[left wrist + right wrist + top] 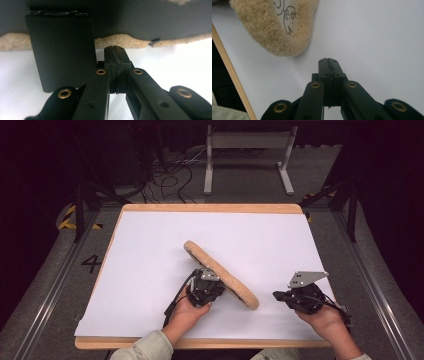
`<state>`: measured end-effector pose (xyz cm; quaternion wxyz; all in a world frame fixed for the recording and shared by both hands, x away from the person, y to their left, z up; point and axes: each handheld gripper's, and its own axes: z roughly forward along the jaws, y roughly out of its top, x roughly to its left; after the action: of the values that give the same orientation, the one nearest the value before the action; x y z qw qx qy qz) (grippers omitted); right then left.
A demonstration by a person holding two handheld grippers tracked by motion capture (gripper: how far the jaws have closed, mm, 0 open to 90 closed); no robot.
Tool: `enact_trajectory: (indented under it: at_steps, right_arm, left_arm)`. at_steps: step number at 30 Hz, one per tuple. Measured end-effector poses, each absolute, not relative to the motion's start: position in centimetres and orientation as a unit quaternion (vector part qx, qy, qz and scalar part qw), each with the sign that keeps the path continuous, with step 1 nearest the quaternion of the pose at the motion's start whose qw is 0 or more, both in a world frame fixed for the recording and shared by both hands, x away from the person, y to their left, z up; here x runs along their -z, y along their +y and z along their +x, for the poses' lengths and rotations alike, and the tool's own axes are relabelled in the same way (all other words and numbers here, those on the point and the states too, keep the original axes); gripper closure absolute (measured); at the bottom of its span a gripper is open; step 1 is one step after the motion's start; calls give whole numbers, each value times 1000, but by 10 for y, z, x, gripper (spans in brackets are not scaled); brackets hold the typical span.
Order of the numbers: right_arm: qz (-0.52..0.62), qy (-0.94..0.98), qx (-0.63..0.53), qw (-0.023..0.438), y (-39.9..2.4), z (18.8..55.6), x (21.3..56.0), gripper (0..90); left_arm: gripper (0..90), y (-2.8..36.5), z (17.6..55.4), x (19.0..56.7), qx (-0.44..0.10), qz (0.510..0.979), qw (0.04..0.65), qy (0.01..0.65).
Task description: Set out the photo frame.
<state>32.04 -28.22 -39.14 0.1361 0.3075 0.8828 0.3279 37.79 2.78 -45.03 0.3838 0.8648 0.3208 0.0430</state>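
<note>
A round pad with a tan fleece rim (222, 275) stands tilted up on one edge in the middle of the white sheet (145, 265). My left gripper (221, 290) is on its left side, shut and empty, with its tips against the lower rim. In the left gripper view the shut tips (115, 48) point at the fleece edge (125, 41) beneath the pad's dark underside (150, 20); a black rectangular flap (62, 50) hangs to the left. My right gripper (276, 295) rests shut to the pad's right, apart from it. Its view has the shut tips (328, 61) below the fleece rim (269, 32).
The white sheet covers a wooden board whose edge (210, 208) runs along the back. The board's front edge (232, 75) is close to the right gripper. Behind the table are a white metal stand (245, 150) and cables (165, 180) on the floor.
</note>
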Motion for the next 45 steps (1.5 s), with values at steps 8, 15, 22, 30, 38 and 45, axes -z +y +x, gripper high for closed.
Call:
enact_trajectory:
  at_steps: [8, 15, 22, 30, 38, 45]
  right_arm:
    - [296, 886, -330, 134, -267, 321, 396, 900]
    - [278, 893, -328, 131, -243, 323, 405, 900]
    - [256, 904, -321, 119, -226, 319, 408, 900]
    - [231, 913, -320, 104, -211, 308, 408, 900]
    - [190, 922, -326, 84, -188, 297, 410, 900]
    - [156, 928, -332, 63, -166, 294, 411, 900]
  left_arm:
    - [900, 34, 380, 448, -36, 865, 386, 318]
    - [879, 48, 366, 437, -39, 866, 399, 300]
    - [877, 75, 361, 428, -57, 859, 402, 313]
    - [876, 98, 365, 424, -53, 842, 419, 336]
    - [872, 103, 356, 422, -60, 847, 415, 328]
    - [871, 124, 352, 422, -64, 832, 420, 356]
